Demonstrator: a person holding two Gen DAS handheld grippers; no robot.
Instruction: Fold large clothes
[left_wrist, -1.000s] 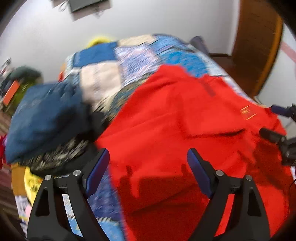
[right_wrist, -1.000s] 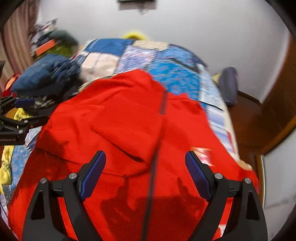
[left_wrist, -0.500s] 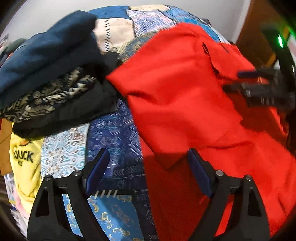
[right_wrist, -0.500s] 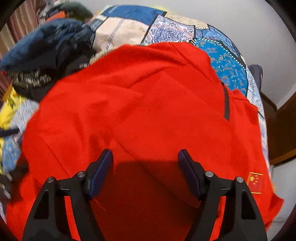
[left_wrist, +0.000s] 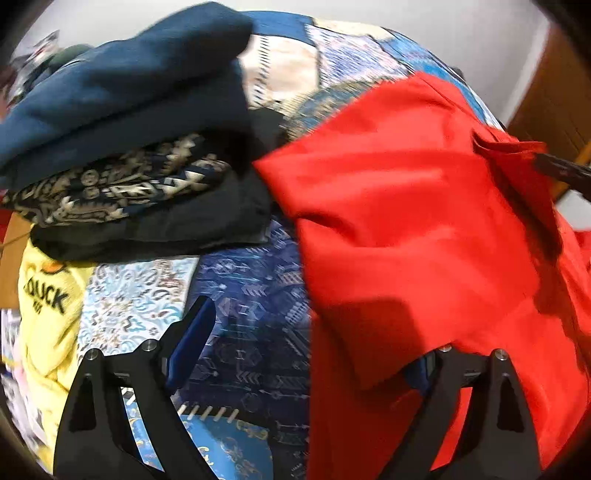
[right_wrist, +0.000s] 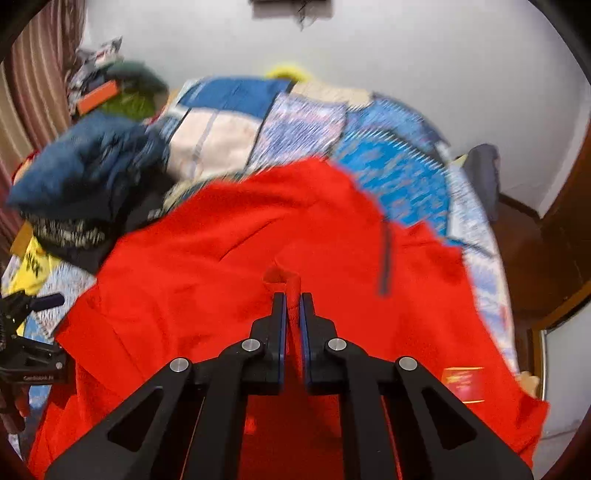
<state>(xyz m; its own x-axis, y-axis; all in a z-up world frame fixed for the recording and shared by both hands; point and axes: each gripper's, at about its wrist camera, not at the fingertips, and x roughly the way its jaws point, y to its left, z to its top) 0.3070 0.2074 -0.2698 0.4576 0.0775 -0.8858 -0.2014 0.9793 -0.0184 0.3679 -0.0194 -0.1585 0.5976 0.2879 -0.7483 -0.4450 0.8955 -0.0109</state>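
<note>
A large red garment lies spread over the bed, its left edge next to a stack of folded clothes. My left gripper straddles that edge with its jaws opening wide. Its left finger hangs over the bedspread, and red cloth drapes over its right finger without being pinched. My right gripper is shut on a raised fold of the red garment near its middle. The left gripper shows at the left edge of the right wrist view. The right gripper's tip pokes in at the far right of the left wrist view.
A stack of folded clothes, dark blue over patterned and black pieces, sits left of the red garment. A yellow printed shirt lies at the bed's left side. The patchwork bedspread covers the bed. A brown door stands to the right.
The right gripper's jaws went from wide open to shut on a pinch of red cloth. The left gripper sank and shifted left to the garment's left edge.
</note>
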